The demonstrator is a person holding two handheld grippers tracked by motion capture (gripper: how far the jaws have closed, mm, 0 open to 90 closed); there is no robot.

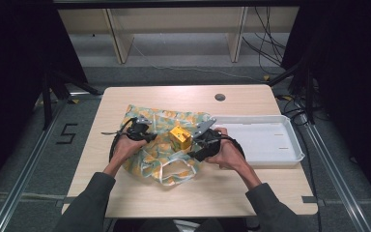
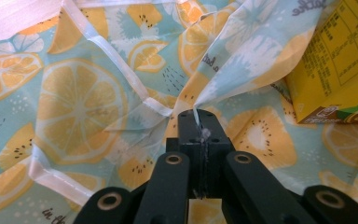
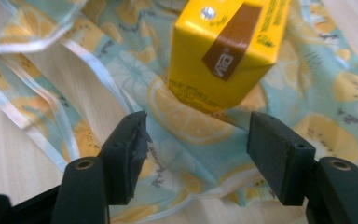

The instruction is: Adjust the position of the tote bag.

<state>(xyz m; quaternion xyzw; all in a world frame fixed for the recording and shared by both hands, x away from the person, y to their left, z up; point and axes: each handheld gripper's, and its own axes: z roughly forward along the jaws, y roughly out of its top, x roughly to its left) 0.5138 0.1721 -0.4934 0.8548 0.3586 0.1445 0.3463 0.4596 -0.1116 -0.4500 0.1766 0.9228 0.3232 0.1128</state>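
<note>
So the biggest thing here is the light wood worktop (image 1: 251, 186), sitting on a grey floor with dark curtains on both sides and a pale shelf unit behind it. There's a round dark grommet hole (image 1: 220, 97) near the far edge. Using the yellow carton (image 1: 180, 137) as the landmark: a white shallow tray (image 1: 270, 140) lies just to its right, and the carton itself stands on a lemon-print cloth bag (image 1: 147, 164), teal with yellow citrus slices and white ribbon edging, spread out under and around it.

Writing-wise, the carton has a panel of tiny print on one side that's too small to read, plus a brown strip with pale lettering I can't make out. The bag has some script words, again only fragments.

The person's forearms come in from the near edge in grey sleeves. The left gripper (image 2: 198, 122) is just left of the carton, jaws pinched tight on a fold of the bag fabric, lifting it into a little tent. The right gripper (image 3: 196, 149) sits just on the near-right side of the carton, jaws spread wide with nothing between them but bag fabric lying flat below.
</note>
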